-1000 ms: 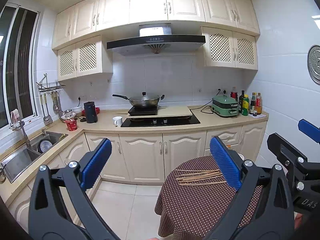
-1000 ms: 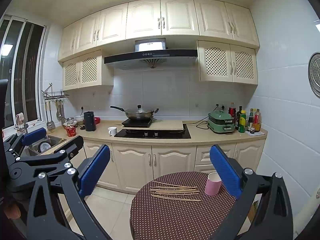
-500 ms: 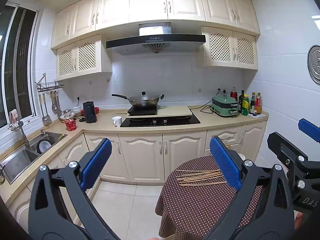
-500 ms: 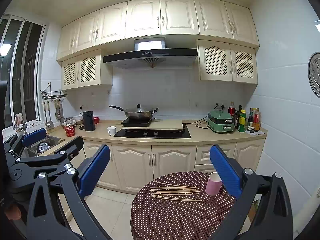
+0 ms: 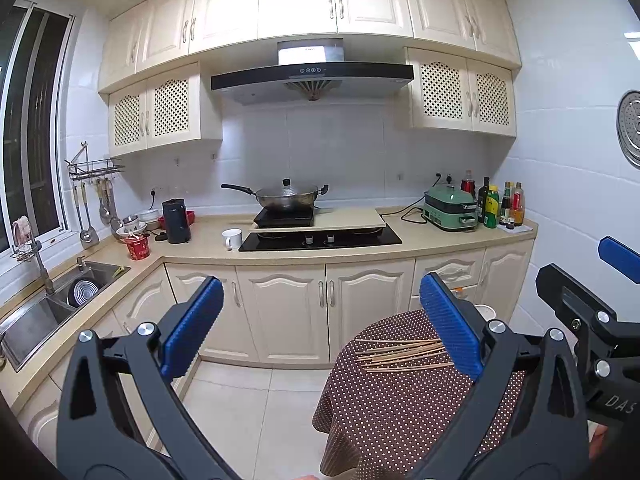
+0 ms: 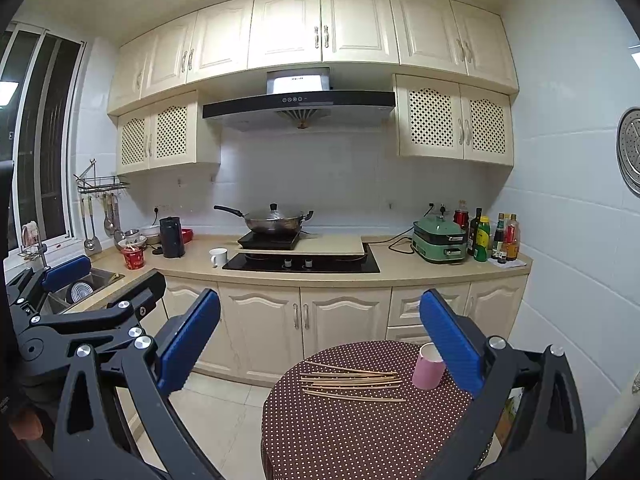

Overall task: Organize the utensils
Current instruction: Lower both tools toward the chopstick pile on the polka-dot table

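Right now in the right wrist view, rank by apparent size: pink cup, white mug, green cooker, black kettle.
1. green cooker
2. pink cup, though it stands nearer the camera, so its true rank is unsure
3. black kettle, close to the cup in apparent size
4. white mug

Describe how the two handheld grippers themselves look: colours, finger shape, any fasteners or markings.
Both the left gripper and the right gripper are matte black frames with triangular cut-outs and silver round bolts at the joints. Each finger ends in a long blue ribbed pad. White letters "DAS" show on the right gripper's body in the left wrist view. No cables or sleeves are visible.
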The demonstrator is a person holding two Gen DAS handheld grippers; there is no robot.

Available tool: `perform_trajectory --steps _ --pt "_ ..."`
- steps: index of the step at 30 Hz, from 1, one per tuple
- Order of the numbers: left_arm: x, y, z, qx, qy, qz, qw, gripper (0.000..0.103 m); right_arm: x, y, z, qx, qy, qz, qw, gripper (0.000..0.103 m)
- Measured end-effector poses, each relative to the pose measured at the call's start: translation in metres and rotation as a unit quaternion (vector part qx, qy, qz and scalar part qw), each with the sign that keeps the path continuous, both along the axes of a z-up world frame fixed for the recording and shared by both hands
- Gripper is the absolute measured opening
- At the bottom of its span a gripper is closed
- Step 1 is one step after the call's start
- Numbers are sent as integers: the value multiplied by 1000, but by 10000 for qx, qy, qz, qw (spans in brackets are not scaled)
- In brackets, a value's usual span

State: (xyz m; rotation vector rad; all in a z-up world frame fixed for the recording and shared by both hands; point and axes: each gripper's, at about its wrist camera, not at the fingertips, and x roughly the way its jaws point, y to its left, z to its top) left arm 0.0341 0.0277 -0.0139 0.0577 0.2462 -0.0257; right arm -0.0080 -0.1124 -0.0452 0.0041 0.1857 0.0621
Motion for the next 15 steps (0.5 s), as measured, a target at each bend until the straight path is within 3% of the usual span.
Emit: perform_trajectory --steps 7,15 --pt "19 10 -10 -12 126 18 9999 97 15 8 -3 -2 142 7 9999 96" --pt "64 10 -40 -48 715 -51 9974 97 66 9 -23 -133 850 121 9962 96"
